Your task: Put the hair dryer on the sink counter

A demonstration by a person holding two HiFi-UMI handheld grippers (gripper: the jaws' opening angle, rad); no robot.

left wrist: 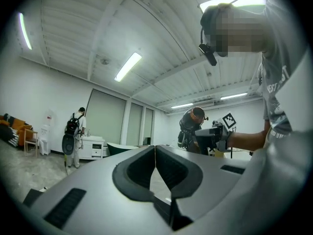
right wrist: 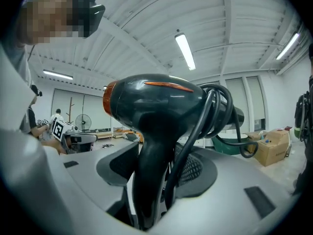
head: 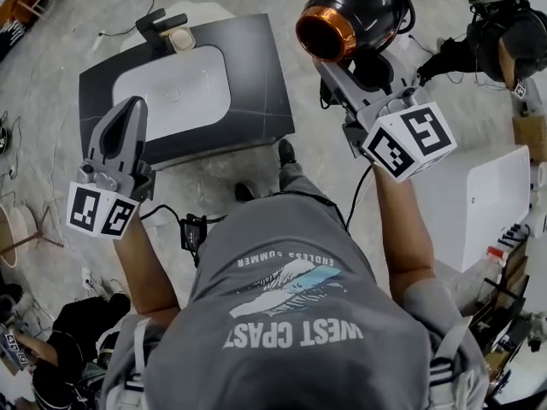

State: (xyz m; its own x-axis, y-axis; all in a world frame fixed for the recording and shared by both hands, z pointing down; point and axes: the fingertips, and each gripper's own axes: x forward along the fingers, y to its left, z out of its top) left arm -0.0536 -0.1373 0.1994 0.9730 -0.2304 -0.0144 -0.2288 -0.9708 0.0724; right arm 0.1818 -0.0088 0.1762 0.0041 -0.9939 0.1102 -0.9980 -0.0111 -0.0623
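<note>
Clamping the black handle of the hair dryer, the right gripper has one jaw pressed on each side of it, low in the middle of the right gripper view. The barrel stands above the jaws, with its nozzle toward the left of the frame. A black cord is looped in coils over the rear of the body and drops beside the handle between the jaws. The left gripper shows its jaws together in its own view, tips touching.

Only the head view places the dryer: it is held in the air at upper right, apart from the dark sink counter at upper left, which has a white basin and a faucet. The left gripper overlaps the counter's lower left corner there.

Only the left gripper view shows the dryer from the side, at right centre. Far off at its left, a person with a backpack stands by a white cabinet.

The dryer is glossy black, with a copper-orange ring round the nozzle and a thin orange stripe along the top.
</note>
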